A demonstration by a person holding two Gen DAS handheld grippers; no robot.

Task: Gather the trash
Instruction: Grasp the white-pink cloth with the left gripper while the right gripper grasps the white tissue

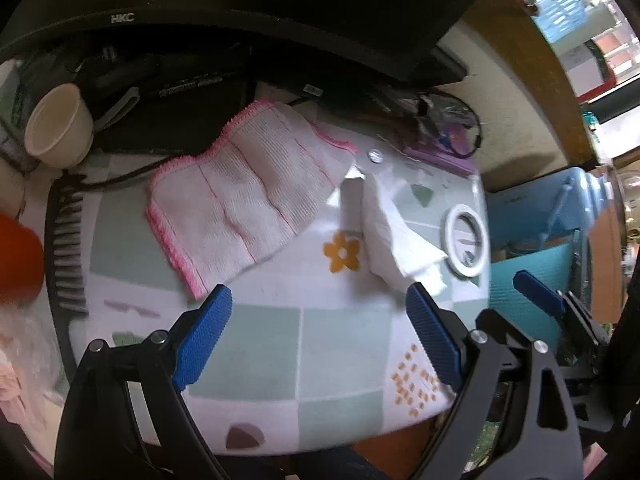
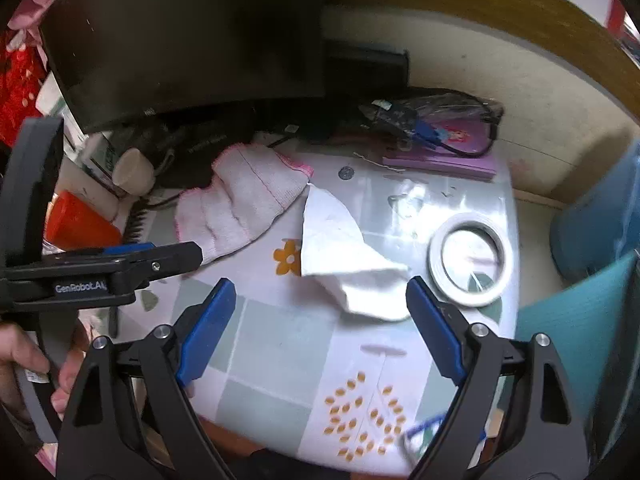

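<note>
Just ahead of the right tongs [image 2: 316, 324], close off the tip of their right-hand pad, lies the crumpled white tissue [image 2: 344, 256], loose on the tabletop [image 2: 276, 344]; it looks like the piece of trash to collect. Both pairs stand wide with nothing between the pads, and the left tongs [image 1: 320, 332] have the same tissue [image 1: 394, 236] ahead and to their right.

To do the pickup well, I would let the right pair take it, since it sits nearer. Bring the pads down to straddle the raised fold (the flat corner would probably slip out), then close fully, as soft paper gives little to bite on. Keep clear of the white tape roll [image 2: 472, 258] just right of the tissue, and of the pink-edged cloth [image 2: 244, 200] ahead to the left, which touches or overlaps the tissue's far corner and could drag along.

The tabletop wears a glossy cover of pale green and white squares with an orange flower [image 2: 287, 257] printed just left of the tissue. Farther ahead stand a dark monitor [image 2: 188, 36], a purple book [image 2: 444, 160] under a bagged cable, a coin [image 2: 346, 172], a paper cup [image 2: 132, 172] and an orange cup [image 2: 78, 218]. The room is cluttered, with a blue bin [image 1: 532, 224] beyond the table's right edge.
</note>
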